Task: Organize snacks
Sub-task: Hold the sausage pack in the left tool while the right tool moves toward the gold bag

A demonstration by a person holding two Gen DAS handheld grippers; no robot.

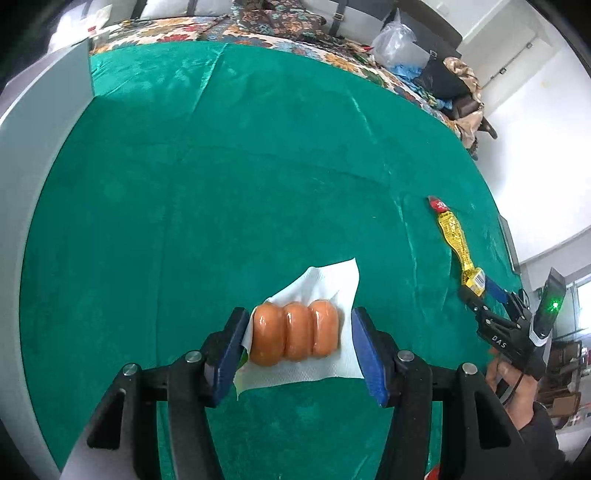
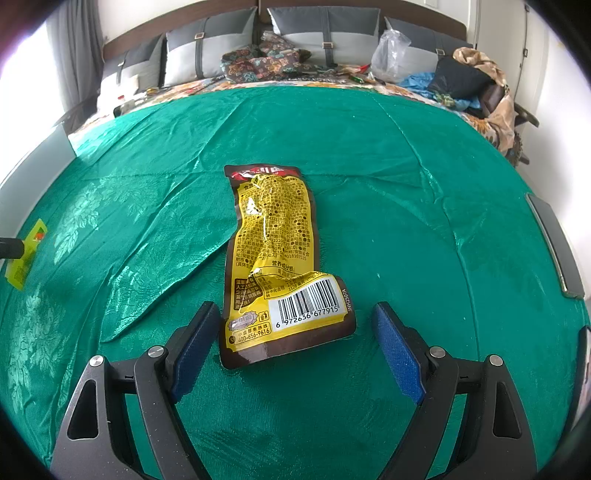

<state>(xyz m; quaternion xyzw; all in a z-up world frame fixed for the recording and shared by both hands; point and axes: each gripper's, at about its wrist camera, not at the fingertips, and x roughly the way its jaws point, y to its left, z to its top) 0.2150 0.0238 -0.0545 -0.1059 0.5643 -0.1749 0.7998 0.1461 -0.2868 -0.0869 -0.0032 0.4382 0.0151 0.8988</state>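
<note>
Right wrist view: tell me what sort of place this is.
Most likely a bedroom: a padded headboard at the back, a floral bedspread below it, and a heap of clothes beside the green cloth.

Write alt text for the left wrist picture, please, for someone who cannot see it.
An open two-finger gripper straddles a pack of three orange sausages lying on a white napkin on a green cloth. At far right, a second hand-held gripper meets the end of a yellow snack packet.
</note>
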